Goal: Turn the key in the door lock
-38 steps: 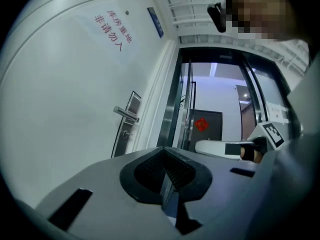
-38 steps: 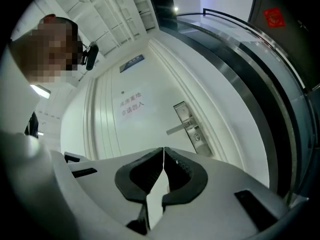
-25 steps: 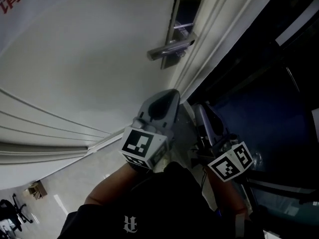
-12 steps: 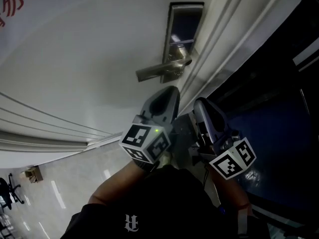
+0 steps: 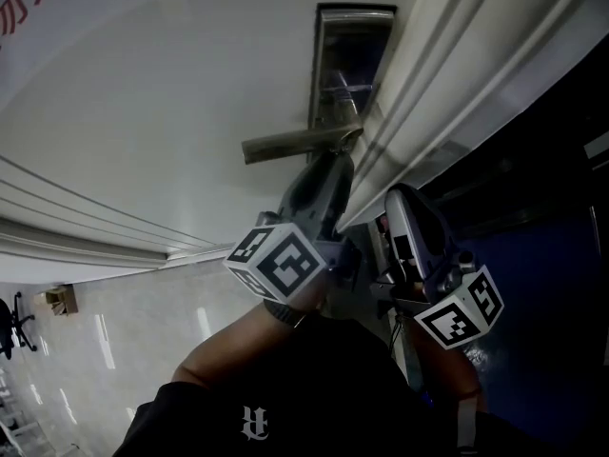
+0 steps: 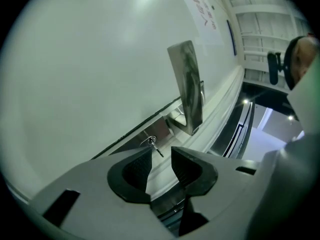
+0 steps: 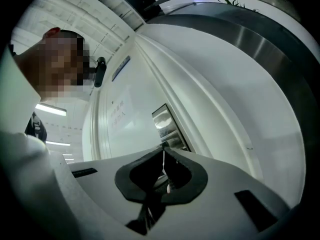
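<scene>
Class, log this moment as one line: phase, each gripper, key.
phase: pre-grasp | left gripper: open, tips near key | right gripper: shut, empty | key: inserted, ungripped

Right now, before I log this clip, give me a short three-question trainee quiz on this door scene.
1. True or false: the left gripper has its jaws clamped on the key.
2. In the head view, which gripper's tip is nearer the lever handle? A) the left one B) the right one C) both equally near
3. Fill in: in its own view, the right gripper shows its jaws ____.

Key
1. False: the jaws stand apart and the key sits just ahead of them, ungripped.
2. A.
3. Together, with nothing seen held between them.
</scene>
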Demonstrator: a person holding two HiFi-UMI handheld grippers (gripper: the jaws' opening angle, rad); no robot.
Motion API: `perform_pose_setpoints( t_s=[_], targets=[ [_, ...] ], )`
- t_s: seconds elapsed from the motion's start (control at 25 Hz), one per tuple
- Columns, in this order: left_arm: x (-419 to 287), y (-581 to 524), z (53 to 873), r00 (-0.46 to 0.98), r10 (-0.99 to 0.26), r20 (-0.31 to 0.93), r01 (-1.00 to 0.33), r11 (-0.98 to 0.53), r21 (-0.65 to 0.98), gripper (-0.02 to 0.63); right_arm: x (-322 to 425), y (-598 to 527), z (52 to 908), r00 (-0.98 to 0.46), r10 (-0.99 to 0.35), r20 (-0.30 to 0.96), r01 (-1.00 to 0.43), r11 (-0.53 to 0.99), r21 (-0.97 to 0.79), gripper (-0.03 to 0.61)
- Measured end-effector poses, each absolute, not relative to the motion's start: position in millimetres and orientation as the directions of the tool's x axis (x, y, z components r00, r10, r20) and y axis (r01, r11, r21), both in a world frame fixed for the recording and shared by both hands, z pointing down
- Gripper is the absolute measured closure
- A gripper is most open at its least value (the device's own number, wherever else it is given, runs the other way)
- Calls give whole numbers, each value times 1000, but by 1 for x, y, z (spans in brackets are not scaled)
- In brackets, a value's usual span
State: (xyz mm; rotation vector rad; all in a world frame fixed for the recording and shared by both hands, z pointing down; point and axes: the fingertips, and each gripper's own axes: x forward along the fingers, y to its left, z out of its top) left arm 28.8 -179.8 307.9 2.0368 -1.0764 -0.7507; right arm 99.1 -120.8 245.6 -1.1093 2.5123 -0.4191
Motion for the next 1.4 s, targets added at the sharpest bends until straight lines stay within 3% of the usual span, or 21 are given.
perform_pose_setpoints(
  t_s=[0.4,0.68,0.88,1.08,1.4],
  targets=[
    [28,-198,315,426,-886,-184,-358,-352,865,515,102,-128,247,-680,-703,-207,-591,693,-413,561],
    [29,-198,309,411,-897,-166,-499,-373,782,561,101,-129,250,-701,-683,-204,-564,707,-427,561],
    [31,-197,305,396,-910,-119,-693,-381,612,561,98,-127,252,-719,-665,-205,-543,720,-433,561],
    [35,-196,304,363,-931,-39,-879,-356,318,561,100,-126,252,-720,-660,-215,-532,724,-439,561],
    [41,-194,300,321,-947,-2,-947,-321,-13,561,109,-125,252,-709,-666,-232,-529,720,-449,561]
  ],
)
